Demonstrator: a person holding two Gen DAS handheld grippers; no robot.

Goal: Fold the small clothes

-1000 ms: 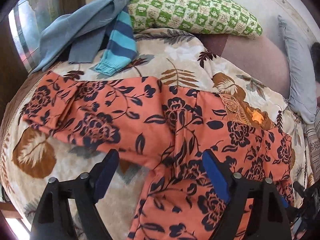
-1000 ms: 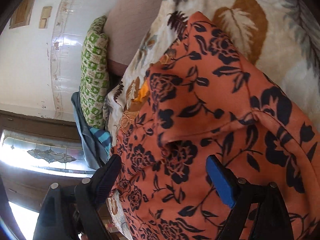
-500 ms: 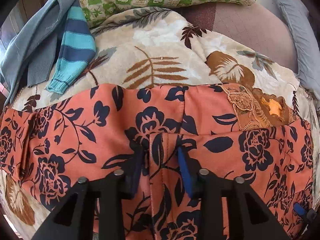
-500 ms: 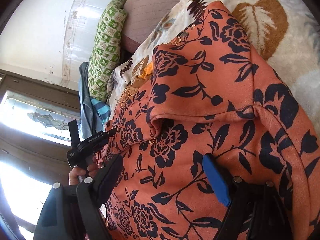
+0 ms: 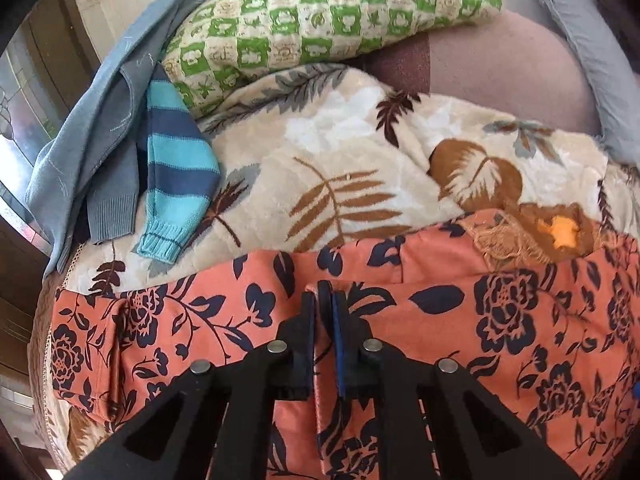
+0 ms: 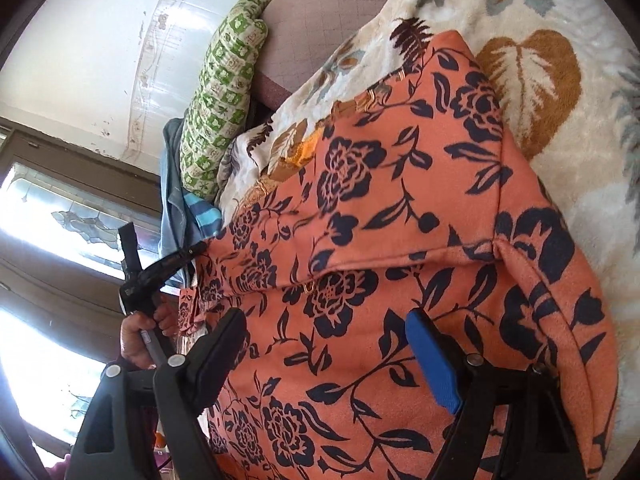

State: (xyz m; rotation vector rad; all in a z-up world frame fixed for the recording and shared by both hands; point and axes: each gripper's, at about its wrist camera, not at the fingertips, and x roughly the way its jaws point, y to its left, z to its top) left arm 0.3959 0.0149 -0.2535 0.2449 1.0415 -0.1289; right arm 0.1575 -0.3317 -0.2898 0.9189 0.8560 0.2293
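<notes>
An orange garment with dark blue flowers [image 5: 500,312] lies spread on a leaf-print blanket [image 5: 340,168]. My left gripper [image 5: 323,296] is shut on a raised fold of this orange garment near its upper edge, the cloth pinched between the two pads. In the right wrist view the same orange garment [image 6: 400,220] fills the middle. My right gripper [image 6: 328,332] hovers over it, open, with cloth below the fingers but not pinched. The left gripper [image 6: 192,250] shows at the garment's far edge, held by a hand [image 6: 140,336].
A striped blue sweater sleeve [image 5: 176,168] and a grey-blue garment [image 5: 88,132] lie at the blanket's far left. A green checked pillow [image 5: 320,16] and a grey pillow [image 5: 580,40] sit behind. A bright window [image 6: 48,240] is at the left.
My left gripper moved forward over the orange garment and shut on a fold of it. The right gripper stayed open and rolled a little.
</notes>
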